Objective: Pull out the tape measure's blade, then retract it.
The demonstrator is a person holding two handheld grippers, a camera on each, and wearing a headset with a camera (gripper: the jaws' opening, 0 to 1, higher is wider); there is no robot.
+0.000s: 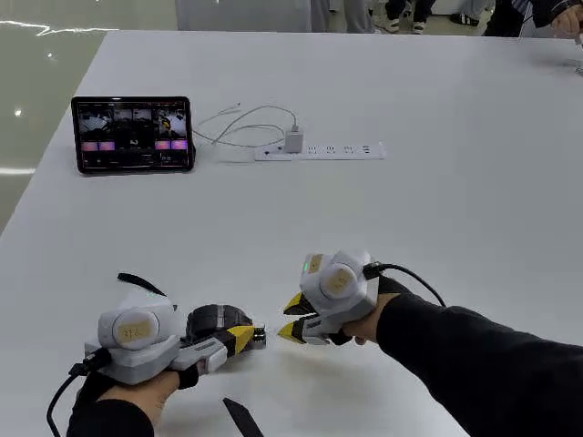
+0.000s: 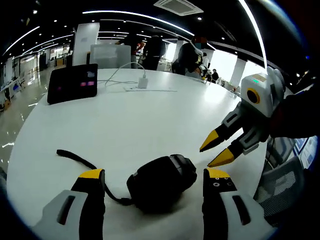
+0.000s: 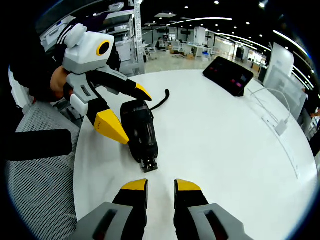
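Tape measure [image 1: 219, 320], black, lies on its side on the white table [image 1: 410, 209] near the front edge, btwn the jaws of the left gripper [image 2: 154, 173]. In the left gripper view those jaws stand wide, one each side of the case, w/ a sliver of table showing at each side, so they flank it w/o clamping. In the right gripper view the left gripper's yellow tips sit either side of the case, the nearer one close against its flank; can't tell if it touches. Blade is drawn in, w/ just the hook [image 3: 149, 164] at the case mouth, and that end faces the right gripper [image 3: 161, 186]. Right gripper's jaws are narrow, a slim gap btwn them, holding nothing. Its tips are near the hook but apart from it, w/ bare table btwn. A black strap [image 2: 75, 157] runs from the case's rear and lies loose on the table, passing the jaw on the left of the left gripper view. Farther back a tablet [image 1: 133, 134] stands propped w/ its screen lit. To its right lies a power strip [image 1: 321, 151] w/ a white charger [image 1: 293, 140] plugged in, and a cable [image 1: 241, 127] loops btwn the two. A dark strip [image 1: 242, 419] lies on the table at the bottom edge of the head view.
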